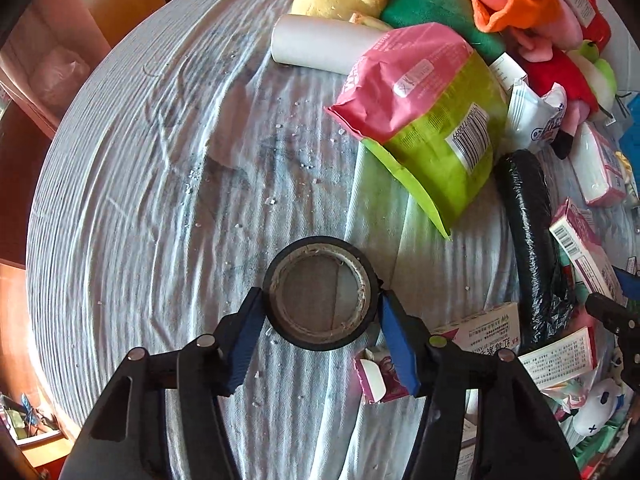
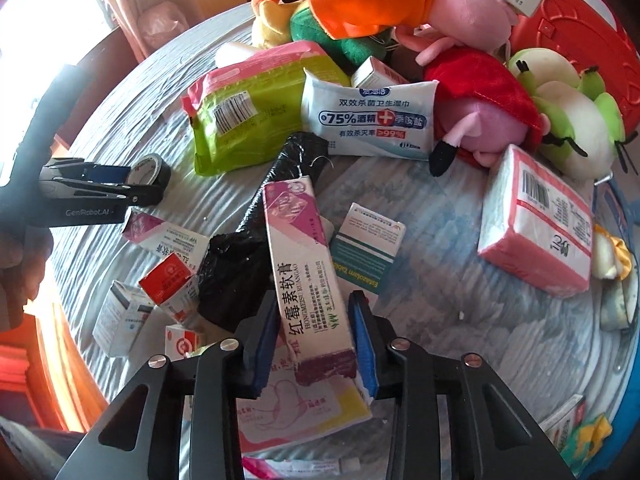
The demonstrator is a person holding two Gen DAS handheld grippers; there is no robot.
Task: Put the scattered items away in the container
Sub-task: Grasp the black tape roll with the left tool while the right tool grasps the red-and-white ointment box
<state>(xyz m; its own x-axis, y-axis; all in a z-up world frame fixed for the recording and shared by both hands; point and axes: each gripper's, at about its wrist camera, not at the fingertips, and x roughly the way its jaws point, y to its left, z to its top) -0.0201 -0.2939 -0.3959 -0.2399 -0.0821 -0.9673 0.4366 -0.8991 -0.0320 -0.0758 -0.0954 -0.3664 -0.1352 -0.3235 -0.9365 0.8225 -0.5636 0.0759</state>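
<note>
A black tape roll [image 1: 320,292] lies flat on the grey striped cloth [image 1: 160,200], and my left gripper [image 1: 320,299] is shut on it, one blue pad pressed against each side. From the right wrist view the same roll [image 2: 149,169] sits at the tip of the left gripper [image 2: 138,184]. My right gripper [image 2: 316,308] is shut on a long white, pink and purple ointment box [image 2: 304,264] that rests tilted over a black wrapped bundle [image 2: 248,240]. A red plastic basket [image 2: 580,40] stands at the far right, behind the plush toys.
A pink and green packet [image 1: 428,120], a white paper roll [image 1: 320,44], a wet-wipes pack [image 2: 368,118], a pink tissue pack [image 2: 536,224], several small medicine boxes [image 2: 366,248] and plush toys [image 2: 480,120] crowd the cloth. Bare cloth lies left of the tape roll.
</note>
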